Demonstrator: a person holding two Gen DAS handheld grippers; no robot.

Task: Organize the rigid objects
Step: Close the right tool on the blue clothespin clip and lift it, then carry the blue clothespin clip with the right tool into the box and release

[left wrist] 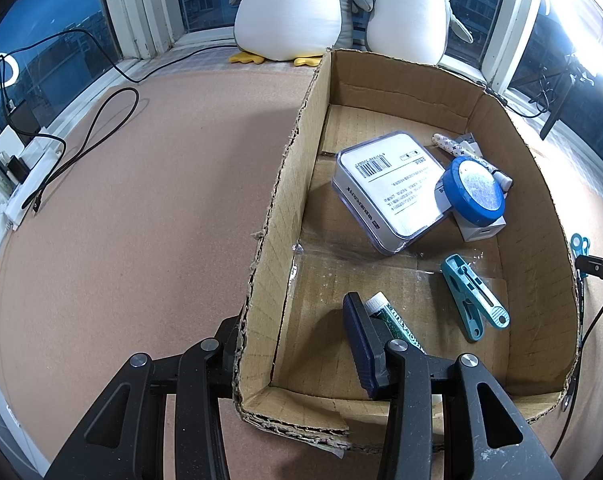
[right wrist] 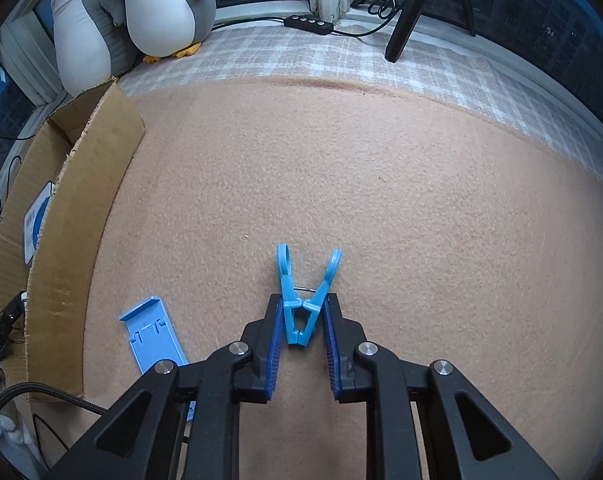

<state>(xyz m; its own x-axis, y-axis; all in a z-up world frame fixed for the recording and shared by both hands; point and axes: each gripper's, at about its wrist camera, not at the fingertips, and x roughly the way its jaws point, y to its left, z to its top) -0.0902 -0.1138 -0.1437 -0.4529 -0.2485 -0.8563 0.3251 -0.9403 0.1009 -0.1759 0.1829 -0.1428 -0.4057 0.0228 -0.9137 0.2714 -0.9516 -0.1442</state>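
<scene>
Blue clothespin (right wrist: 304,307) lies between right gripper (right wrist: 300,354) pads — spread (left's straddles the box wall).

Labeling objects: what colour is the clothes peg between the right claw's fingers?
Light blue clothes peg, with a metal spring ring; right wrist view shows it best.

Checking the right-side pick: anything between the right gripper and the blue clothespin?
Nothing visible. The blue clothespin already lies between the open pads of the right gripper, on bare felt. The blue plastic stand lies off to the left.
</scene>
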